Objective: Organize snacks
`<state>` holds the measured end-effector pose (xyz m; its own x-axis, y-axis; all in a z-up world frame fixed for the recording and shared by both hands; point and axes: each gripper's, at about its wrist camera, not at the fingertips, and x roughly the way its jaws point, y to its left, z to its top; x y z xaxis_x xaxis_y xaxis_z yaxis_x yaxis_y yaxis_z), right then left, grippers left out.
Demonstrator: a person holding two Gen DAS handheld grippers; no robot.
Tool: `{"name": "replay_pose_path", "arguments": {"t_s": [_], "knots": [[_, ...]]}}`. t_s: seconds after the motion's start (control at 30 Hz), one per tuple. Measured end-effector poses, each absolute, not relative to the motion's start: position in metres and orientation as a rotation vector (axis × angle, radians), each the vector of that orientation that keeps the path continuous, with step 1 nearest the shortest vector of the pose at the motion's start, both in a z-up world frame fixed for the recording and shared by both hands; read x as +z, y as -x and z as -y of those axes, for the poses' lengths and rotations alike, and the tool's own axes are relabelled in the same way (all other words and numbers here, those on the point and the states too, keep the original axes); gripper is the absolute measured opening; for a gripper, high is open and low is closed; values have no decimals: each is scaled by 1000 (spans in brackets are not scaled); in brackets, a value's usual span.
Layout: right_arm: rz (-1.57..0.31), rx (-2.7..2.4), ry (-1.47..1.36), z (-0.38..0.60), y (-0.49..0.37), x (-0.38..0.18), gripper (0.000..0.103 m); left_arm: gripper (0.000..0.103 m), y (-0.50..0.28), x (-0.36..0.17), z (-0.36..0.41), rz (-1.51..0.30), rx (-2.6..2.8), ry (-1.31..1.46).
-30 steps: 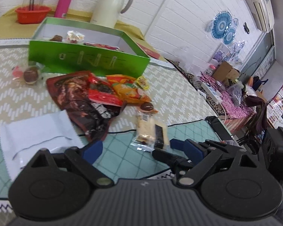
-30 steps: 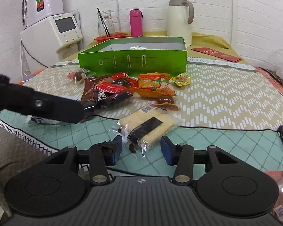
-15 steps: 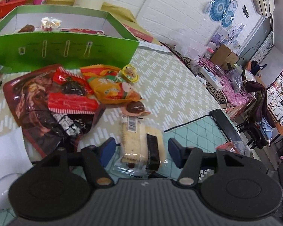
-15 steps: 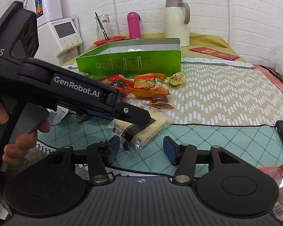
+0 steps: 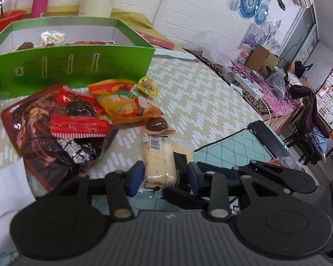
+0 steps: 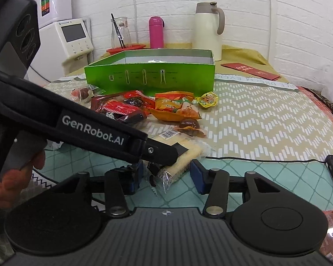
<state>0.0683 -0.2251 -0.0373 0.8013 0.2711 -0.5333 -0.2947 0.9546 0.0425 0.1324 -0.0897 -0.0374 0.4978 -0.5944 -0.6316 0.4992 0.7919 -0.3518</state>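
Left tongs (image 5: 164, 178) now advanced, spread astride the cracker packet (image 5: 161, 161); right tongs (image 6: 166, 176) likewise spread beside it.

Both views are bright and evenly lit, with soft, short shadows under the snack packets (image 5: 77, 119). The source of the light cannot be told. In the left wrist view the white brick wall (image 5: 199, 6) at the top looks pale and washed out, and the glossy wrappers carry small glints. Fisheye bending curves straight lines toward the frame edges, and the corners go black. The left wrist view is slightly soft; the right wrist view is sharper.
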Motion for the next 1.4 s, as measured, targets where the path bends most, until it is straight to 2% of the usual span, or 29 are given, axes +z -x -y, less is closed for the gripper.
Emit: {"name": "replay_pose_path", "arguments": {"t_s": [0.2, 0.4, 0.83, 1.4], "knots": [[-552, 292, 66, 225, -55, -27, 69, 33, -121, -31, 85, -791, -669, 165], [-466, 320, 69, 226, -51, 5, 63, 33, -115, 2, 72, -693, -672, 207], [-365, 434, 64, 206, -133, 46, 62, 33, -185, 50, 44, -593, -572, 257], [-428, 424, 79, 223, -233, 33, 61, 33, -296, 28, 65, -674, -544, 328]]}}
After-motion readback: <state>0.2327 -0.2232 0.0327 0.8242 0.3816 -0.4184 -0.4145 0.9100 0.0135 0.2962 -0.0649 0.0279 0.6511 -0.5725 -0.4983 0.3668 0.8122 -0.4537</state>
